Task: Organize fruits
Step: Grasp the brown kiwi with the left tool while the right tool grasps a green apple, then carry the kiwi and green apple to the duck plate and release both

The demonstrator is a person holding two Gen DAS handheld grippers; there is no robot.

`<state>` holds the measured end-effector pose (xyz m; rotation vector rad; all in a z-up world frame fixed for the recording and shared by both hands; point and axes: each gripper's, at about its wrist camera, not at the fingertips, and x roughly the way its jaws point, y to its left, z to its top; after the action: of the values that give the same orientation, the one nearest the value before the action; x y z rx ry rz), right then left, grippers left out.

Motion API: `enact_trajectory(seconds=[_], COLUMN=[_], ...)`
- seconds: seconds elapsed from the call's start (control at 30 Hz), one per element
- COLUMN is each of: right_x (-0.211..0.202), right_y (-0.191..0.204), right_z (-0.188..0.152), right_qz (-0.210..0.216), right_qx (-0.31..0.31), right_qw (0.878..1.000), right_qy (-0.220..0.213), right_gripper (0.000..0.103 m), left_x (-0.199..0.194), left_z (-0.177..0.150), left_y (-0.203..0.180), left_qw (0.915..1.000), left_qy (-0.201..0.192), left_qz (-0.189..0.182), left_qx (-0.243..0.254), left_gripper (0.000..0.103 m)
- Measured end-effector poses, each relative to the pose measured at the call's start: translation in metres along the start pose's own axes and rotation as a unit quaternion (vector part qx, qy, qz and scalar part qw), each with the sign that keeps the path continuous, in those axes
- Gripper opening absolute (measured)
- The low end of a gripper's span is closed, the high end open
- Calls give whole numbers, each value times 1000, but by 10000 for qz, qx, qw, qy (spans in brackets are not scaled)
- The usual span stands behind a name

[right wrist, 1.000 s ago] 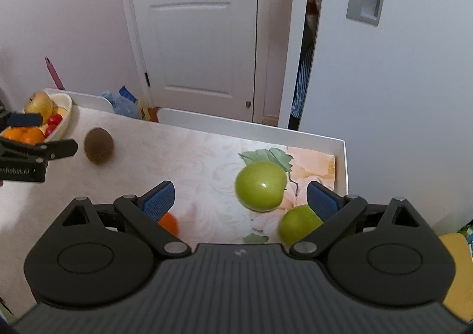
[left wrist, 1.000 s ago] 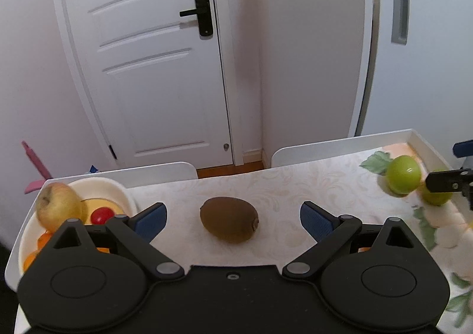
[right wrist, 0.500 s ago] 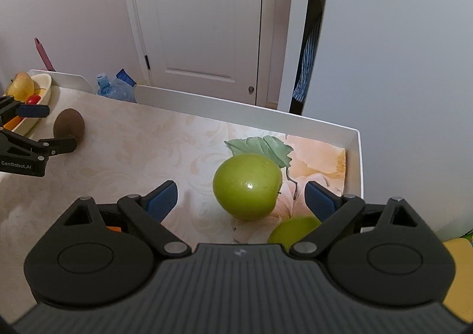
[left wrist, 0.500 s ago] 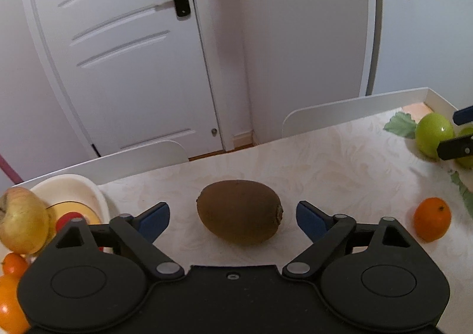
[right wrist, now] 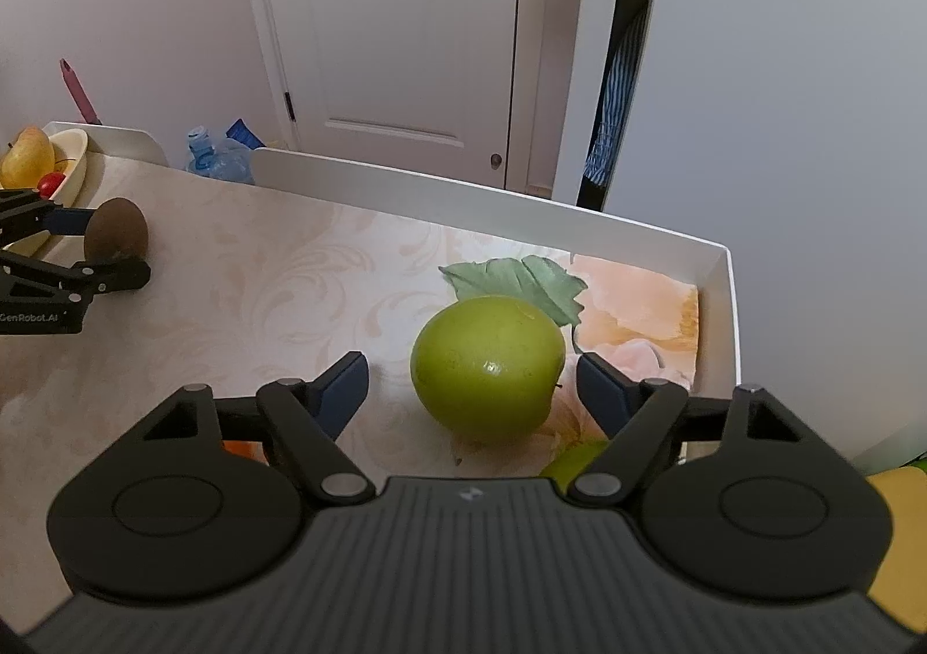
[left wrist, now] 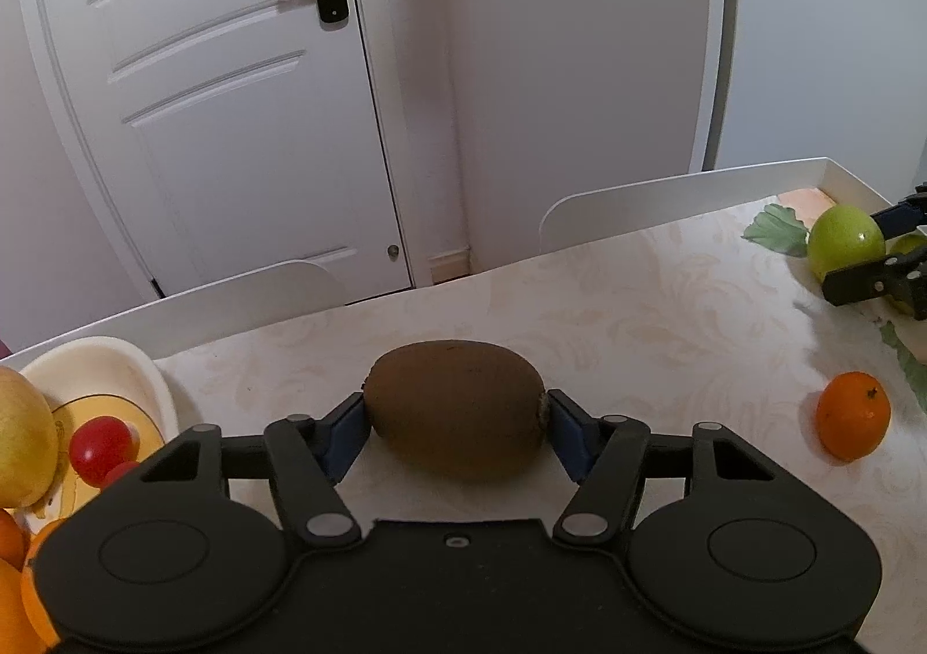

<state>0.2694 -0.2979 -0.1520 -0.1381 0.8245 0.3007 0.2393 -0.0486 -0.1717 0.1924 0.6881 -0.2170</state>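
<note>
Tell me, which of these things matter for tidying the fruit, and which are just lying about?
Part of the job:
kiwi, clamped in the left gripper
green apple, between the closing right gripper pads
mandarin
fruit bowl

Just lying about:
water bottle
white door

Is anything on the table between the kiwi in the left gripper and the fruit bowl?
Nothing visible. The left gripper has closed on the kiwi, and only bare tablecloth lies between it and the bowl at the left.
</note>
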Motion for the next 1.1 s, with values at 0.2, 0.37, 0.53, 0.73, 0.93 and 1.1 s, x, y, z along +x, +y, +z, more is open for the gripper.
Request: enact_trajectory(seconds=[0.2, 0.37, 0.53, 0.73, 0.93, 1.1], right_x=[2, 3, 1, -8, -25, -45], right_y=[-1, -2, -2, 5, 19, 33], right_z=[0, -1, 0, 1, 8, 13], right_qz=[-23, -91, -133, -30, 47, 120], right_qx=[35, 54, 122, 105, 25, -37], right_qw=[10000, 9999, 9998, 9998, 9995, 9990], right_qy=[-15, -27, -55, -152, -311, -439], right_gripper=[84, 76, 73, 72, 72, 72], left_x=[-4, -9, -15, -31, -53, -75], left_z=[-2, -6, -10, -11, -11, -10], left_y=[-4, -10, -14, -22, -25, -24], left_qw=[10000, 9999, 9999, 9997, 9993, 9983], left_qy=[40, 39, 59, 19, -117, -248], left_qz=[44, 95, 107, 196, 198, 239], left_qx=[1, 2, -70, -139, -311, -461], left_gripper=[68, 68, 68, 68, 68, 68])
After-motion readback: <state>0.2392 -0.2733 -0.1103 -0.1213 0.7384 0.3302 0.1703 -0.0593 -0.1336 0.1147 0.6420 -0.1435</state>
